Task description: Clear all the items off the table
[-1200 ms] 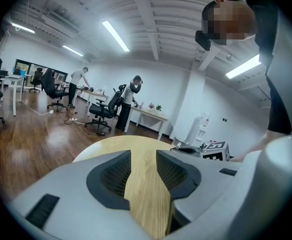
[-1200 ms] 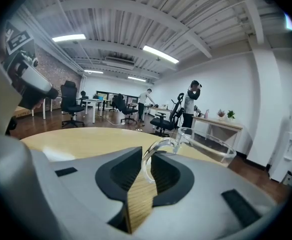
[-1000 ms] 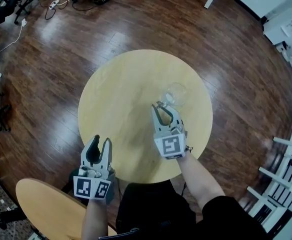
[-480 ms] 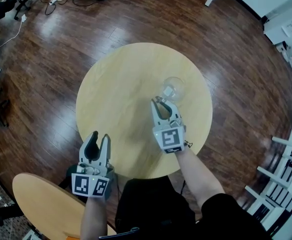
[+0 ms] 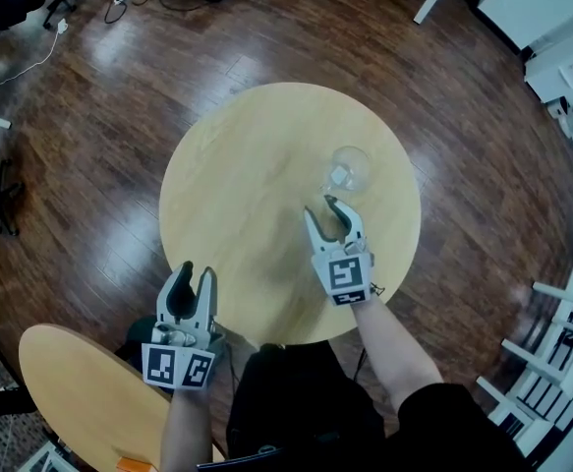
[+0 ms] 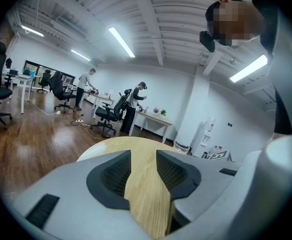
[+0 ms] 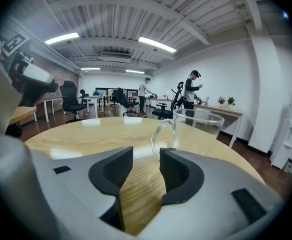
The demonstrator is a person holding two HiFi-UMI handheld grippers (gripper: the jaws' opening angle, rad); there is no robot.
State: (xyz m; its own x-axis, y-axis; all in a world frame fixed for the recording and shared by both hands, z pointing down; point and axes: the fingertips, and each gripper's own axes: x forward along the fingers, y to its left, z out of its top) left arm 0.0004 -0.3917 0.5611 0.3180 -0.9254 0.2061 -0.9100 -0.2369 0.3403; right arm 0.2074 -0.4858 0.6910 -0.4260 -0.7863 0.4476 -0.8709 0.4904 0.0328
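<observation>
A clear glass cup with a handle stands upright on the round wooden table, right of its middle. My right gripper is just short of it. Its jaws have just been opening and hold nothing. In the right gripper view the cup rises beyond the tips of the right gripper, its handle turned toward them and close to the right finger. My left gripper hovers at the table's near left edge, open and empty. Only tabletop shows between the left gripper's fingers.
A second round wooden surface lies low at the bottom left. White racks and white boxes stand on the floor at the right. Office chairs, desks and people fill the room behind the table.
The right gripper's jaws have spread and it has drawn back a little from the glass cup, which stays on the table. The left gripper has barely shifted.
</observation>
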